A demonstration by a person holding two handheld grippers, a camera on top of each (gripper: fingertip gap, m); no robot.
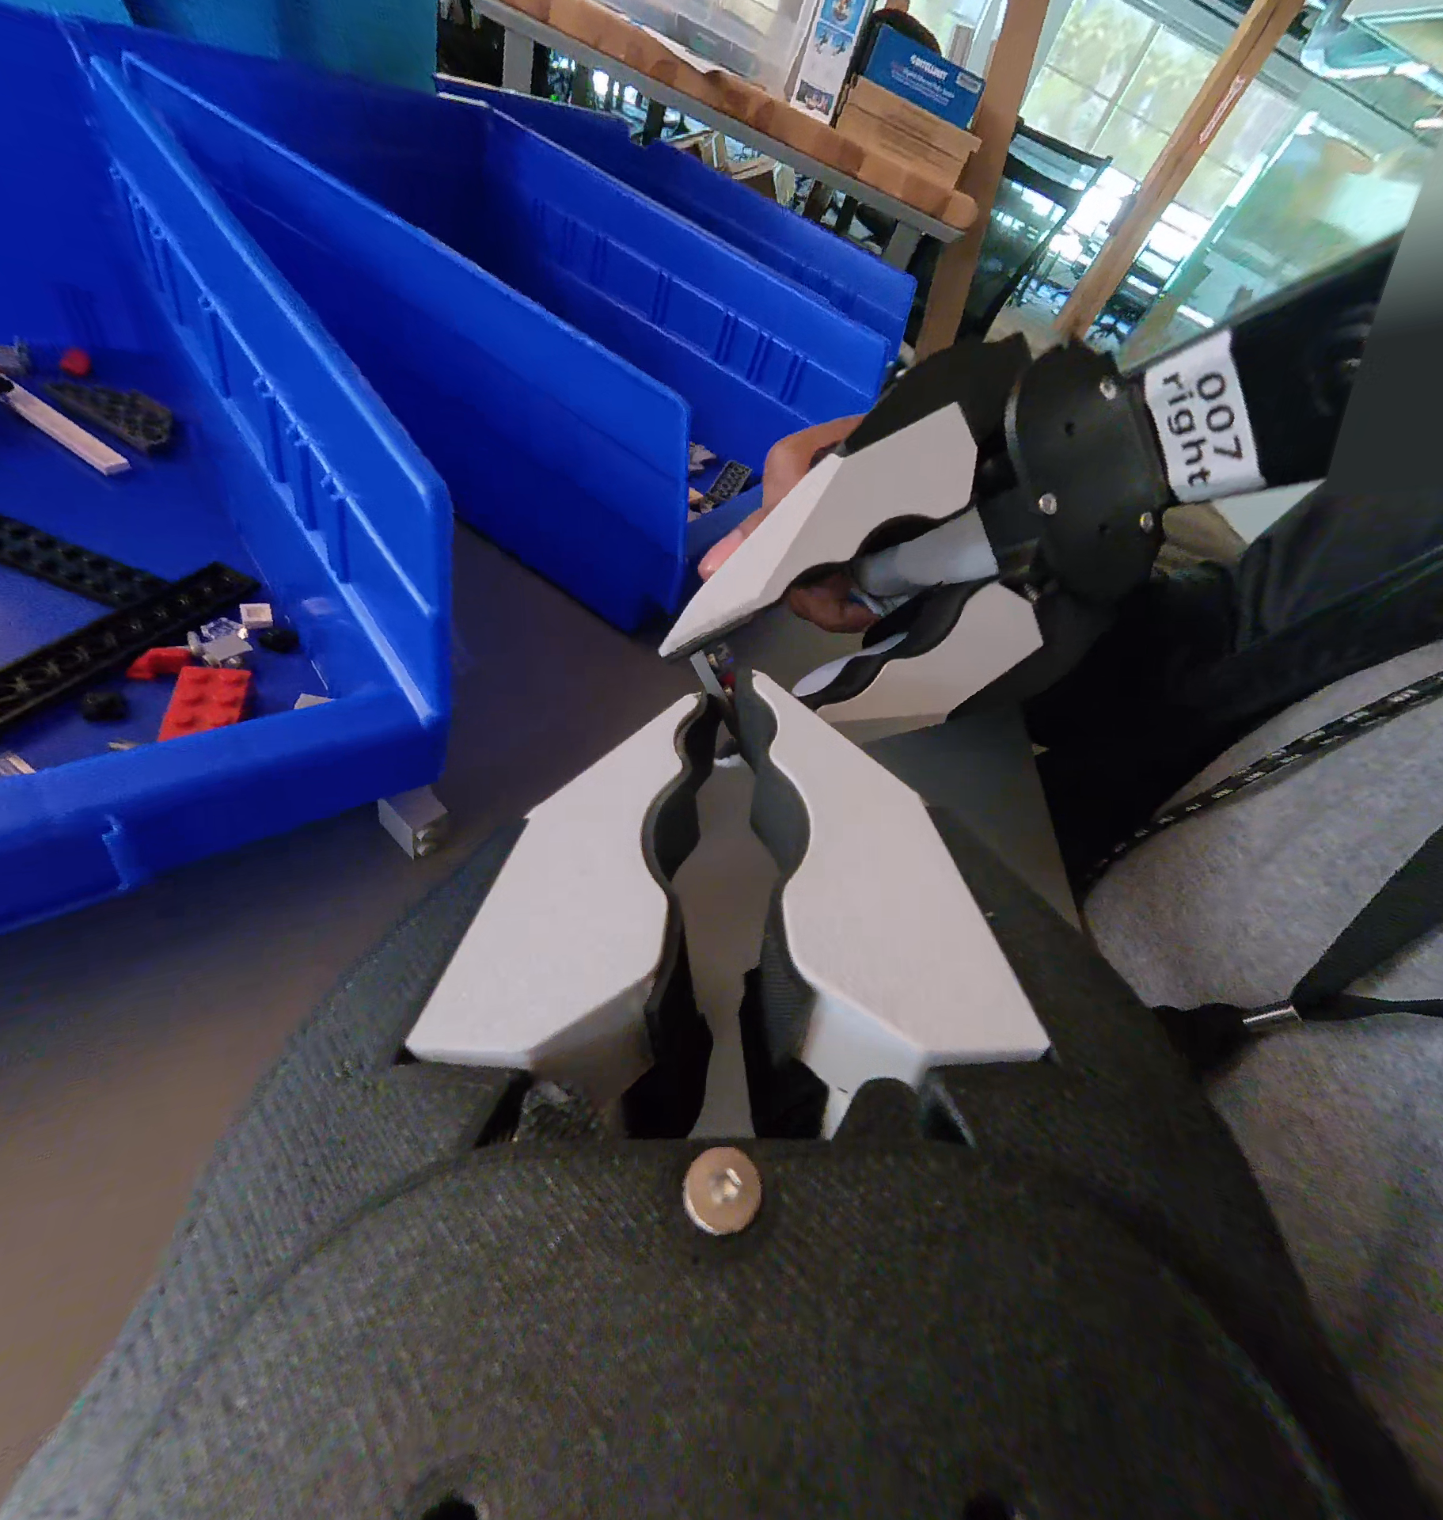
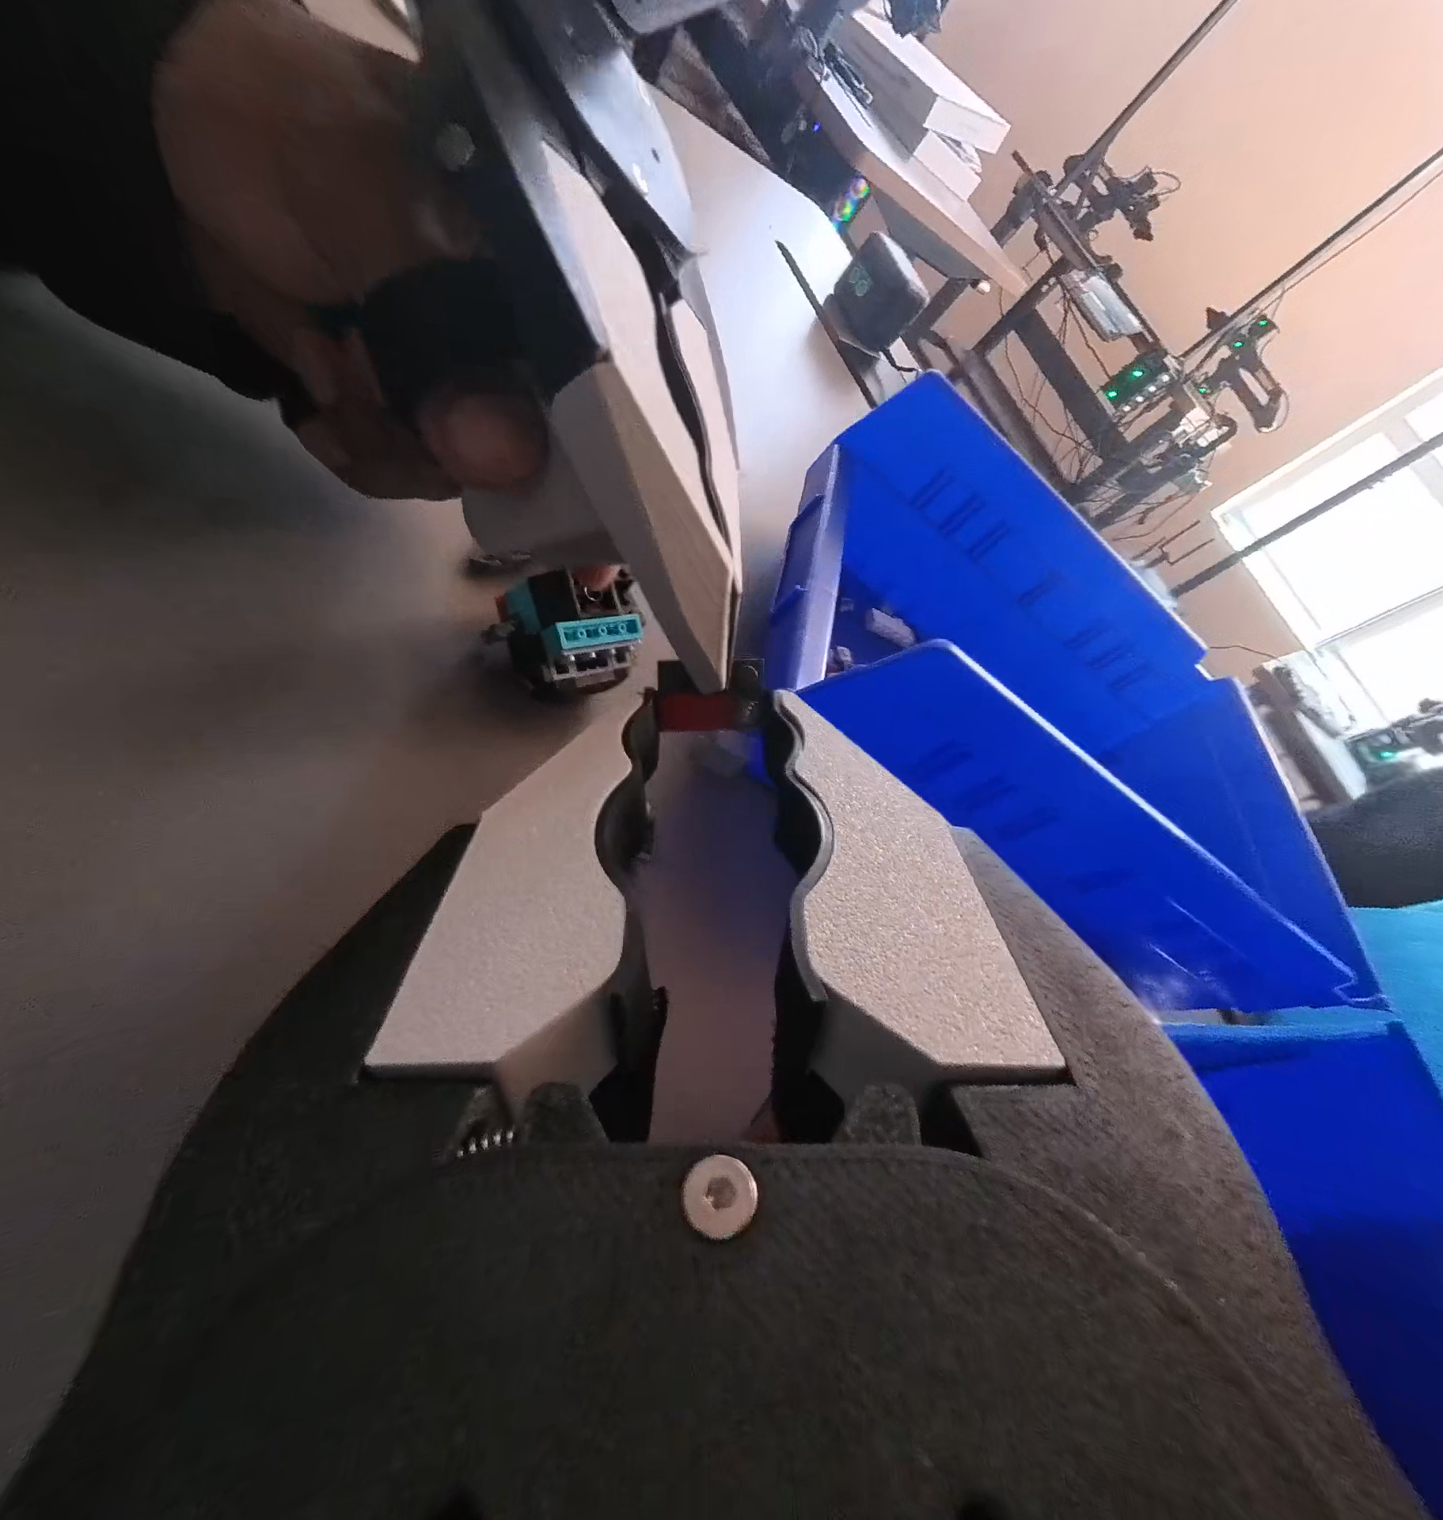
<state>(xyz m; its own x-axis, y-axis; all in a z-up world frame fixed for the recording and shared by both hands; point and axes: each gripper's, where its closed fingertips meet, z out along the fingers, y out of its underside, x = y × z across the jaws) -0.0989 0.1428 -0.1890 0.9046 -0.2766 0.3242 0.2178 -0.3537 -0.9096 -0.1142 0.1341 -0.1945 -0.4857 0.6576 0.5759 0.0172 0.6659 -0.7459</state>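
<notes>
Two grippers meet tip to tip over a grey table (image 1: 553, 740). The left gripper (image 1: 722, 707) has its jaws pinched close at the tips, clamped on a small grey and dark toy piece (image 1: 711, 670) that sticks up from between them. The right gripper (image 1: 693, 650) comes in from above and to the right of those jaws, and its tip touches the top of that same piece.

From the right wrist view, the right gripper (image 2: 705, 711) has its jaws clamped on a small red brick (image 2: 697, 709) (it sits right across the tips). The white finger (image 2: 677, 576) of the left gripper comes down just beyond those jaws and touches the small dark bits by the red brick. A hand (image 2: 356, 271) holds that gripper farther up and to the left.

Just beyond the right jaws and a bit left sits a small teal and black toy build (image 2: 574, 637) on the table.

Left of the left jaws is a blue bin (image 1: 233, 773) with loose bricks in it, such as a red brick with studs (image 1: 208, 699) and long black strips (image 1: 84, 650). More blue bins (image 1: 537, 345) stand beyond the jaws. A little grey brick (image 1: 413, 822) lies on the table, touching the near bin.
</notes>
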